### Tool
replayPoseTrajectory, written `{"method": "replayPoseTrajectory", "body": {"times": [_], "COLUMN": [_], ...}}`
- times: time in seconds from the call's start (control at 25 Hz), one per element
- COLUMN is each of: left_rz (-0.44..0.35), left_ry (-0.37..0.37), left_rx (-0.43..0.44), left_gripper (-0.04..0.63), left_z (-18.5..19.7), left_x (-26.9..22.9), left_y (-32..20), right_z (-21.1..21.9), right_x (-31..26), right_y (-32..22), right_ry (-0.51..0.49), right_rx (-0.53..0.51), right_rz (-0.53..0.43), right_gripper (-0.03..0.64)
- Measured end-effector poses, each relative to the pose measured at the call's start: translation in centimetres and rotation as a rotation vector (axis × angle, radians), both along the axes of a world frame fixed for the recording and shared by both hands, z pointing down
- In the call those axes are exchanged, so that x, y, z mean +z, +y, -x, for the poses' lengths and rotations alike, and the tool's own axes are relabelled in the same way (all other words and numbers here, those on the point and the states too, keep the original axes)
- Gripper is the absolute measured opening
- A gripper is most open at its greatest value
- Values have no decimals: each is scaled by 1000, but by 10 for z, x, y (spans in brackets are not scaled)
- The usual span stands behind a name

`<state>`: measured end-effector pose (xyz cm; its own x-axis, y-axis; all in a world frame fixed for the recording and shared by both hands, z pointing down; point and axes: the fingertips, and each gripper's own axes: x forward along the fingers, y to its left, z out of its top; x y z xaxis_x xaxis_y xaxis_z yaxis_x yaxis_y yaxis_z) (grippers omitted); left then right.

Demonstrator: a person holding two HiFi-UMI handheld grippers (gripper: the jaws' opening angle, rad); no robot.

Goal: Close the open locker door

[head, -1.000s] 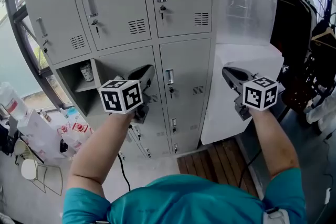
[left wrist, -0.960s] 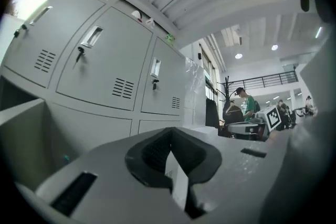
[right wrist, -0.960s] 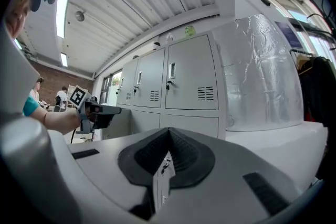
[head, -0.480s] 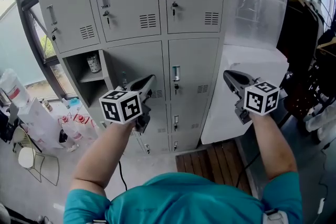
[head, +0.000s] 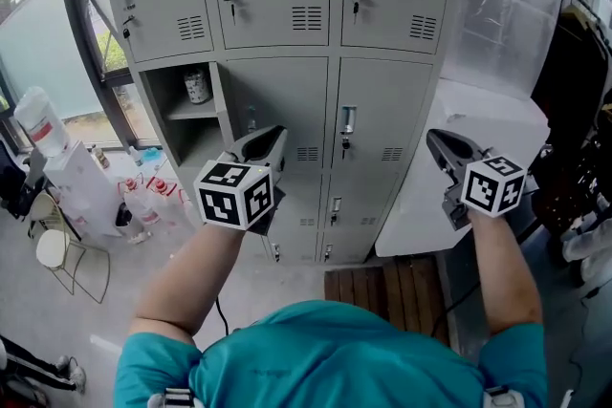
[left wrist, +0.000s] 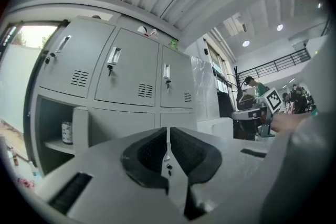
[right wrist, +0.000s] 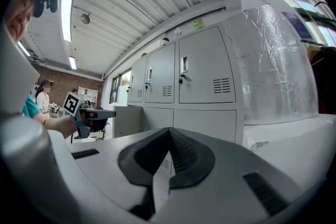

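Note:
The grey lockers (head: 287, 5) fill the wall ahead. One middle-row compartment (head: 177, 124) at the left stands open, with a small jar (head: 197, 86) on its shelf. Its door (head: 218, 105) juts toward me, seen edge-on at the compartment's right side. My left gripper (head: 273, 140) is shut and empty, held level in front of the lockers, right of the open door and apart from it. In the left gripper view the open compartment (left wrist: 52, 134) and door edge (left wrist: 80, 128) lie left of the closed jaws. My right gripper (head: 438, 140) is shut and empty, near the lockers' right end.
A white plastic-wrapped cabinet (head: 488, 119) stands right of the lockers, with dark hanging clothes (head: 583, 100) beyond it. A wooden pallet (head: 382, 287) lies on the floor below. At the left are a window, a water jug (head: 40, 124), floor clutter (head: 143, 201) and a stool (head: 57, 258).
The head view has swung left, so the lockers sit further right in the frame. The left gripper has sunk and drawn right of the open compartment. The right gripper has shifted slightly.

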<state>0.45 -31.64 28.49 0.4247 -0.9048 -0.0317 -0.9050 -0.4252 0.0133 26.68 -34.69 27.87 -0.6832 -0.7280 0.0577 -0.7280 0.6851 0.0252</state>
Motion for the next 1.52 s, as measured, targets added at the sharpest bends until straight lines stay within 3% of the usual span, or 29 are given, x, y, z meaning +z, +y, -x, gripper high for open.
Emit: {"method": "replayPoseTrajectory", "body": {"times": [0.24,0.4,0.72,0.88,1.12,1.36,1.52], "left_rz": [21,43,73,75,41,-88,-117], "left_ry": [-76,-88,-138,-121,-149,-231,-246], "left_rx": [-190,-276,-369,-384,-376,-542,-595], "left_gripper": [5,5,5,5,5,14,49], "left_z": [50,75,106,120,140,202,239], "left_x": [24,39,59,64,62,50,48], "left_y": [-7,-10,-21,-22,-10,18,14], "right_z": [26,41,60,69,88,125,156], "right_x": [11,19,26,28,33,43,48], "right_y": [-2,-5,-9,-9,-16,-16,-14], "right_ry": [6,14,25,27,24,4,-14], "right_rx": [-57,-89,-116,-126,-130,-133,-134], "right_rz": [14,29,44,47,62,86,100], "right_gripper": [-11,-11,-11,-11,-11,-11,-11]}}
